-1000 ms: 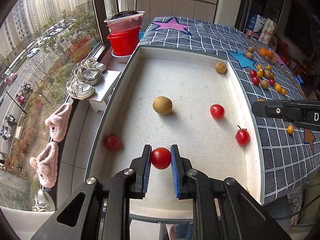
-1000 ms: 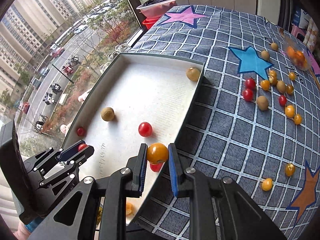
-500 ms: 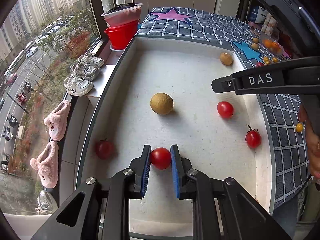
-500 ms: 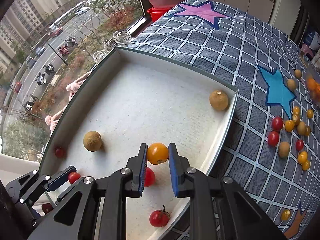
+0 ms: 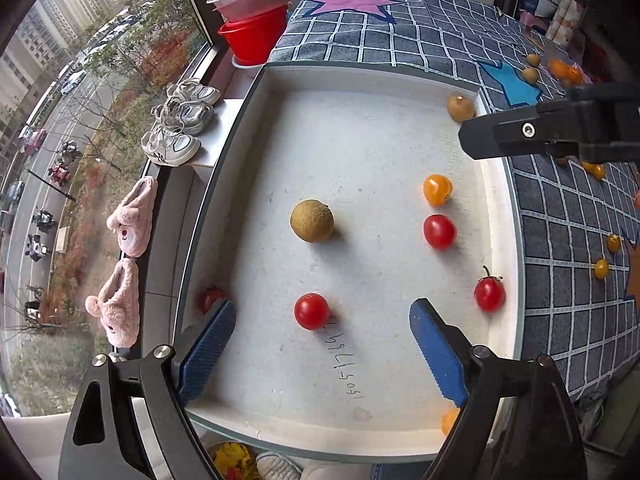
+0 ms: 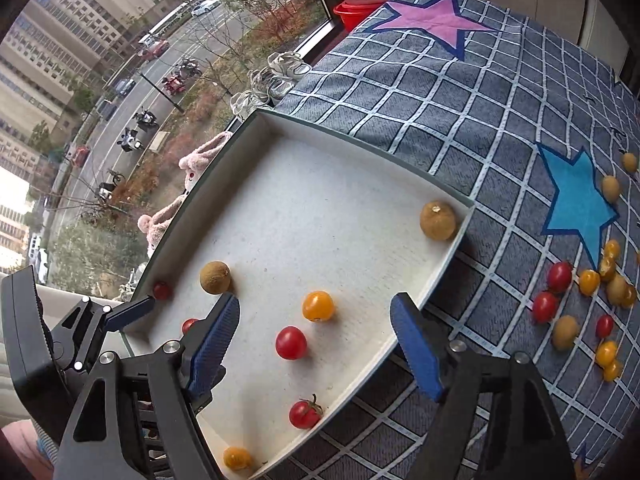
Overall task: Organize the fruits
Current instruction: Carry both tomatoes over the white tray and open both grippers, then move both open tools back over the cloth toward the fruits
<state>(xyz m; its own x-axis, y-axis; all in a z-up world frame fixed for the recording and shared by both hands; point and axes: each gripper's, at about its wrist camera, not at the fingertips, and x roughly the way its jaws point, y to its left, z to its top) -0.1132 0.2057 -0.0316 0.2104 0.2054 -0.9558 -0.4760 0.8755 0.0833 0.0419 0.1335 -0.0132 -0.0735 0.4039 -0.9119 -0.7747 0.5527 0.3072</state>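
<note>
**Both grippers open over the tray**

My left gripper (image 5: 322, 340) hangs low over the near end of the white tray (image 5: 256, 92), its blue pads spread wide and holding nothing. A red tomato (image 5: 311, 311) lies on the tray floor between them, touching neither pad. Another red tomato (image 5: 211, 298) sits against the left wall, just behind my left pad (image 5: 206, 346).

My right gripper (image 6: 316, 334) is also wide apart and empty, above the tray's right side. Just ahead of it an orange tomato (image 6: 317, 305) rests on the floor, with a red one (image 6: 291, 343) close beside it. A stemmed red tomato (image 6: 305, 414) lies nearer the right wall, and a second orange tomato (image 6: 237, 458) sits in the near corner.

A brown longan (image 5: 311, 221) lies near the tray's middle; a second longan (image 6: 437, 220) is tucked into the far right corner.

The tray stands on a worktop covered by a checked cloth (image 6: 460, 120) with star patches. More red and orange tomatoes and longans lie loose in a cluster (image 6: 588, 304) on the cloth, well apart from the tray.
</note>
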